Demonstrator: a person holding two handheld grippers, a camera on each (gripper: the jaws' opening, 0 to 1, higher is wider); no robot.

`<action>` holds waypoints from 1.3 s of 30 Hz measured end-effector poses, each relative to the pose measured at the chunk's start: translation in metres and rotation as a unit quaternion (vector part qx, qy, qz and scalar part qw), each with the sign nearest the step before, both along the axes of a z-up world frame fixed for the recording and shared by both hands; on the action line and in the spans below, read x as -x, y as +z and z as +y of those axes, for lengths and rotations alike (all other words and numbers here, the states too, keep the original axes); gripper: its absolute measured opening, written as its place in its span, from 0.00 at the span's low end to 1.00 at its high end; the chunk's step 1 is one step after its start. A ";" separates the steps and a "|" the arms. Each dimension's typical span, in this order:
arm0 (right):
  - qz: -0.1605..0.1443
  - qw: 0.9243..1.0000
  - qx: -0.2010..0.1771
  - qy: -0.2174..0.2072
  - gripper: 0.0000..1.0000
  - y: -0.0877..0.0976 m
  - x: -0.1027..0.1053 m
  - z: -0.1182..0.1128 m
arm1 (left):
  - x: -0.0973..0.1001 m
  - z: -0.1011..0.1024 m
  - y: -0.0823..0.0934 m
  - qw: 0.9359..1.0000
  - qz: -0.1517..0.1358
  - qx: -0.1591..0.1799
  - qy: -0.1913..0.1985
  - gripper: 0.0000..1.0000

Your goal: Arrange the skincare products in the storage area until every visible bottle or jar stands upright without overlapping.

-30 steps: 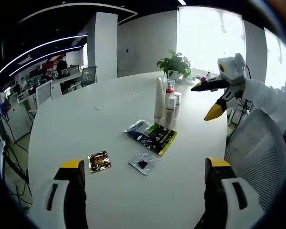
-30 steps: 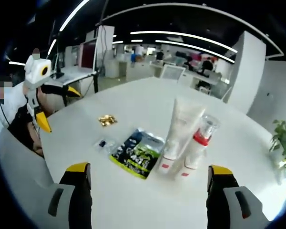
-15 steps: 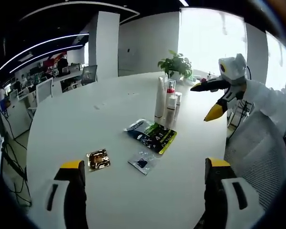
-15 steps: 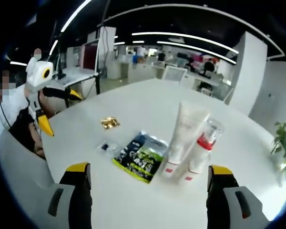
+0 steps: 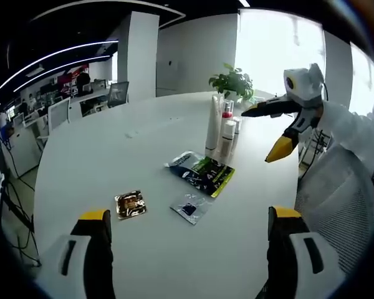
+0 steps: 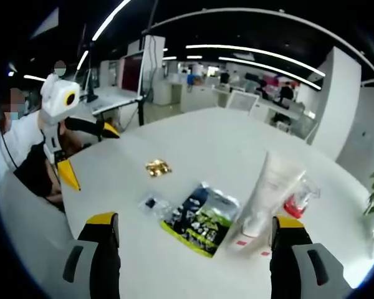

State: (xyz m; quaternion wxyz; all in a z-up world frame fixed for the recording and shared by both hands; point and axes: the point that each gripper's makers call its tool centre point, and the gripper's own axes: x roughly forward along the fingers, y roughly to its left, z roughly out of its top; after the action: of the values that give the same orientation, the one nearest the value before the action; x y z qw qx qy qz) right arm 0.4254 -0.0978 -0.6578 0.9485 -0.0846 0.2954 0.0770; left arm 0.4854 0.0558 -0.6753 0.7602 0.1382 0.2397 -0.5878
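Left gripper [image 5: 186, 232]: jaws wide apart, nothing between them, held above the near edge of the worktop [image 5: 100, 156]; seen from the other camera as a white body with yellow-tipped jaws [image 6: 81, 152], also spread.
Right gripper [image 6: 192, 235]: jaws wide apart, empty, above the worktop edge [image 6: 199, 134]; in the left gripper view hanging beyond the sachet, toward the tubes [image 5: 277, 128].
Dark sachet [image 5: 201, 173]: flat on the worktop, black and green with a yellow edge (the landmark for the rest); also in the right gripper view [image 6: 202, 219].
White tube [image 5: 210, 128]: upright on its cap, just behind the sachet's far end; in the right gripper view [image 6: 263, 194] leaning in the picture (fisheye tilt, cannot tell true lean).
Red-collared pump bottle [image 5: 225, 134]: upright, just beside the tube, touching or nearly so; clear cap and red band in the right gripper view [image 6: 299, 198].
Small clear packet [image 5: 191, 208]: flat, just in front of the sachet's near corner.
Gold foil packet [image 5: 130, 204]: flat, well to the side of the sachet.
Potted plant [image 5: 232, 82]: far beyond the tubes, at the worktop's far edge.
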 end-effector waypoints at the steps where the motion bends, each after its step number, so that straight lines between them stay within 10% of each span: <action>1: -0.001 1.000 0.000 0.003 0.99 0.000 -0.002 0.002 | 0.000 0.000 0.000 1.000 0.000 0.000 0.001 0.99; 39: 0.000 0.996 0.003 0.090 0.97 -0.036 -0.081 0.066 | -0.011 0.008 -0.010 1.000 0.017 -0.006 0.011 0.98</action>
State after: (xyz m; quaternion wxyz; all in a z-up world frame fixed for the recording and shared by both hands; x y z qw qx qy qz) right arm 0.5069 -0.0315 -0.6942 0.9376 -0.1134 0.2863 0.1614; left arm 0.4963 0.0643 -0.6854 0.7619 0.1294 0.2577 -0.5800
